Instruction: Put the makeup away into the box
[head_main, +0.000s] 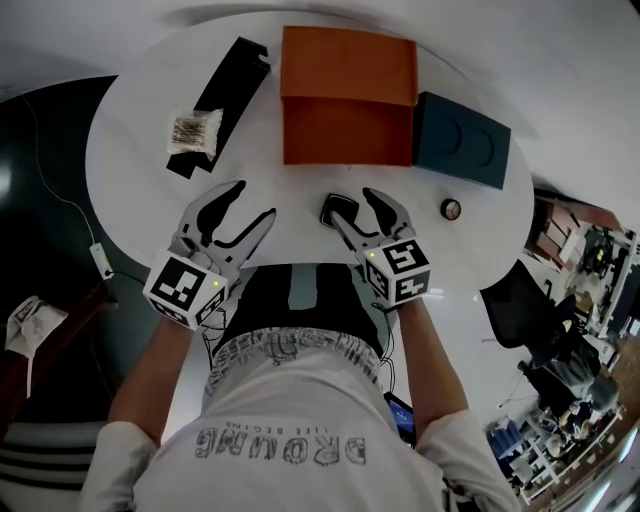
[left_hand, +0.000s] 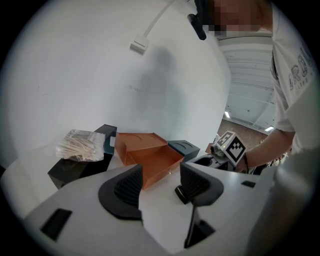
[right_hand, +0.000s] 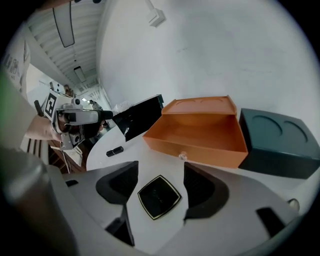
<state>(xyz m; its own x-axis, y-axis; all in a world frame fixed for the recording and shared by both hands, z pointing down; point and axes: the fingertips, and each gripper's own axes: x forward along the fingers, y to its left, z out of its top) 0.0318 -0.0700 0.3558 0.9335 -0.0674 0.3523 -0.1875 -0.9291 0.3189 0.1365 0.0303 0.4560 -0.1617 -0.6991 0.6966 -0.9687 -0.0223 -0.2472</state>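
Right tool (head_main: 352, 206) in the head view is spread wide and parked right over the black compact (head_main: 337, 208), which sits on the white table (head_main: 130, 130) just in front of the open orange box (head_main: 347, 135). The box looks empty, so nothing's packed yet. The left tool (head_main: 250, 203) is open too, off to the side with only bare table under it. Both forearms come in from the near edge, roughly side by side. In the left gripper view the left tool (left_hand: 161, 187) lies at a pretty shallow angle, pads apart with nothing between them, just a small dark thing beside one pad that's hard to make out. In the right gripper view the right tool (right_hand: 160, 180) tips down a lot steeper, and the compact (right_hand: 159, 197) lies flat between the pads, not touched, turned corner-on to them. That's the worry: it's low, slick and diamond-wise, so the pads could catch only the corners and squirt it out, or scrape the table. After that, the front wall of the box (right_hand: 210, 155) could snag it.
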